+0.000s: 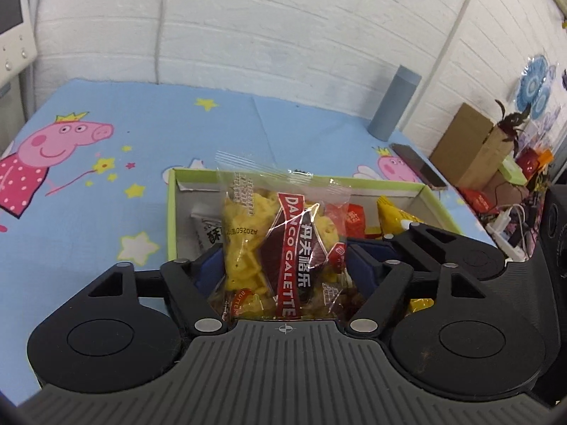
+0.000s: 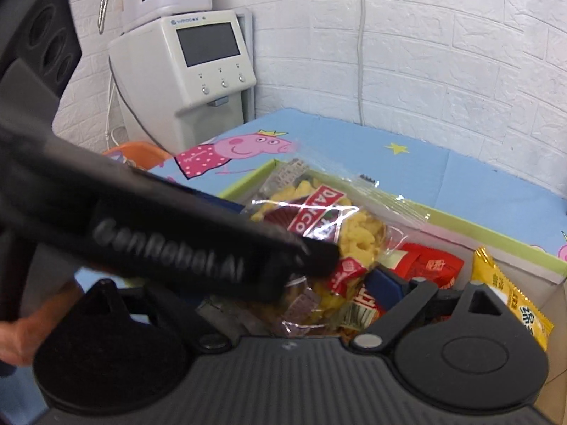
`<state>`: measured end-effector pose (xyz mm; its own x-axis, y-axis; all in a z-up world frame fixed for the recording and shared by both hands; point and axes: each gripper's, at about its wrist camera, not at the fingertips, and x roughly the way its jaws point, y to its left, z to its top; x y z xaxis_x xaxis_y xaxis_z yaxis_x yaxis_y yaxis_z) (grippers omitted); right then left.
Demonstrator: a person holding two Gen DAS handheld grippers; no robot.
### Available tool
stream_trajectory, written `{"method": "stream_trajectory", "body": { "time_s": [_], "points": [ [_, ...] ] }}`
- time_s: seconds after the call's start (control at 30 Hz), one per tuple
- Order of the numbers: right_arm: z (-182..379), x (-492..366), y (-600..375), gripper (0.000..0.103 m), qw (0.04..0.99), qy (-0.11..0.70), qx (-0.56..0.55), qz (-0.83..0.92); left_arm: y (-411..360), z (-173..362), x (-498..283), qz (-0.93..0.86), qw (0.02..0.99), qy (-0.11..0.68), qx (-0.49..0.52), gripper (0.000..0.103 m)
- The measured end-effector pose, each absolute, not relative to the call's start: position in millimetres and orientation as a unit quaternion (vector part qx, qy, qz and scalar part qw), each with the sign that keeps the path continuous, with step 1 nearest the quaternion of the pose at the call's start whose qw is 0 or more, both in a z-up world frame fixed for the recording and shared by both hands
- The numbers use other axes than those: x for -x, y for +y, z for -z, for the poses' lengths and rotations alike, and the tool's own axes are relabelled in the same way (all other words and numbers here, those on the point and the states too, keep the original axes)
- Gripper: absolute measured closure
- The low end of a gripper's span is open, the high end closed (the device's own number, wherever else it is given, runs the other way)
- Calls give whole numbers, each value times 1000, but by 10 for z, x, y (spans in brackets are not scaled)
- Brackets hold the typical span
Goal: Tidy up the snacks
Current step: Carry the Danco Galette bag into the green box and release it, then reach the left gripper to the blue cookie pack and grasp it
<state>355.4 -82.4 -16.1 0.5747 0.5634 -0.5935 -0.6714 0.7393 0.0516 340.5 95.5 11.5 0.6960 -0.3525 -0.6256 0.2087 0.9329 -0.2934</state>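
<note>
- Holding a clear packet (image 1: 280,244) of yellow biscuits, the left gripper (image 1: 283,265) has its blue pads (image 1: 209,269) pressed on the packet's two sides; the packet stands upright between them, above the near edge of the box (image 1: 171,212).
- We judge the step in hand to be placing this packet into the box, which sits on the blue cartoon cloth (image 1: 106,141).
- To do it well, we would keep the squeeze light, since the biscuits look brittle and the film crinkles; lower it into the free space at the box's left, then open the pads fully before drawing back, so the film does not cling.
- The right gripper (image 2: 319,294) reaches into the same spot, and the left one crosses its view. A blue pad (image 2: 386,281) lies against snack wrappers, but we cannot tell whether it grips anything.
- We would keep the two tools from knocking together there.
- Materials: glossy transparent film with a red band; a green-rimmed cardboard box with a pale inside; red sachets (image 2: 432,265), a yellow foil pack (image 2: 510,294) and a white pack (image 1: 205,230) already inside.
- Nearby stand a matte grey cylinder (image 1: 393,102) and a dark phone (image 1: 418,164).
</note>
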Motion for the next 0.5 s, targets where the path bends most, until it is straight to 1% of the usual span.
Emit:
{"method": "stream_trajectory", "body": {
  "time_s": [0.17, 0.27, 0.37, 0.5],
  "points": [
    [3, -3407, -993, 10, 892, 287, 78, -341, 937, -342, -3125, 158, 925, 330, 99, 35],
    [-169, -3101, -1216, 10, 907, 256, 65, -327, 899, -481, -2799, 161, 935, 302, 95, 29],
    [-235, -2713, -1403, 10, 914, 242, 43, -323, 835, -546, -2497, 165, 937, 292, 95, 28],
    [-155, -2172, -1580, 10, 919, 239, 18, -313, 715, -545, -2179, 172, 935, 295, 92, 26]
  ]
}}
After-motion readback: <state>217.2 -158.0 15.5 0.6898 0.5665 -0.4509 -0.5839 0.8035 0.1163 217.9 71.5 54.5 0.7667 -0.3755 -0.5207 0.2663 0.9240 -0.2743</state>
